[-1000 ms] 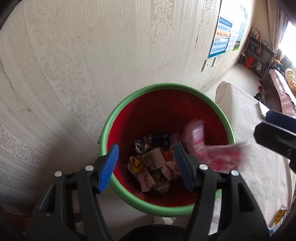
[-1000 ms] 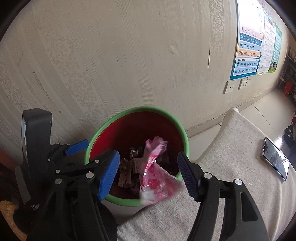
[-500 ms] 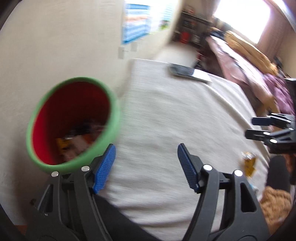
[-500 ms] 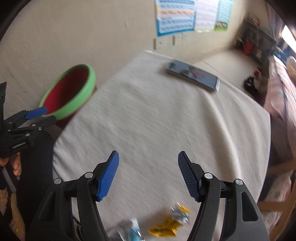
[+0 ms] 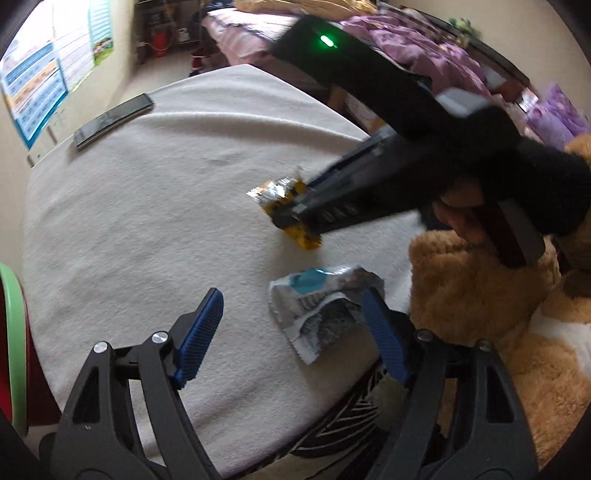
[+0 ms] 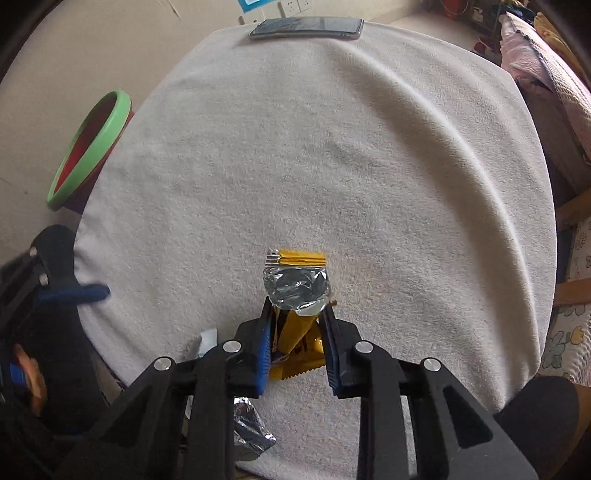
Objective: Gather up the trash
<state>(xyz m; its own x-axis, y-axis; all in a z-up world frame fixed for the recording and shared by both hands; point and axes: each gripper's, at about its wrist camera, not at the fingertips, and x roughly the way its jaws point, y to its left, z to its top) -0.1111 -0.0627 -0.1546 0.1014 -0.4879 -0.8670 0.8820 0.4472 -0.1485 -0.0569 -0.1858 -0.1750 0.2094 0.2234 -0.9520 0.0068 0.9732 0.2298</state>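
While the right gripper (image 6: 295, 332) clenches its jaws on the yellow wrapper (image 6: 295, 306), well apart from the bin (image 6: 92, 147), the thin foil may slip free. Left gripper (image 5: 291, 332) jaws stand released near the blue-white wrapper (image 5: 321, 302) on the bench (image 5: 147, 206).

Your widest open stretch is the middle of the white cloth (image 6: 332, 155) — nothing stands on it between the near wrappers and the phone (image 6: 306, 27) lying at the far edge. Near you it tightens: the yellow wrapper (image 6: 295, 332) sits between the right gripper (image 6: 297, 347) fingers, and the blue-and-white wrapper (image 5: 321, 306) lies just beside your left gripper (image 5: 291, 332), whose jaws are spread. The brown plush toy (image 5: 480, 295) crowds the near corner — the green-rimmed bin (image 6: 92, 147) flanks the cloth's left side.
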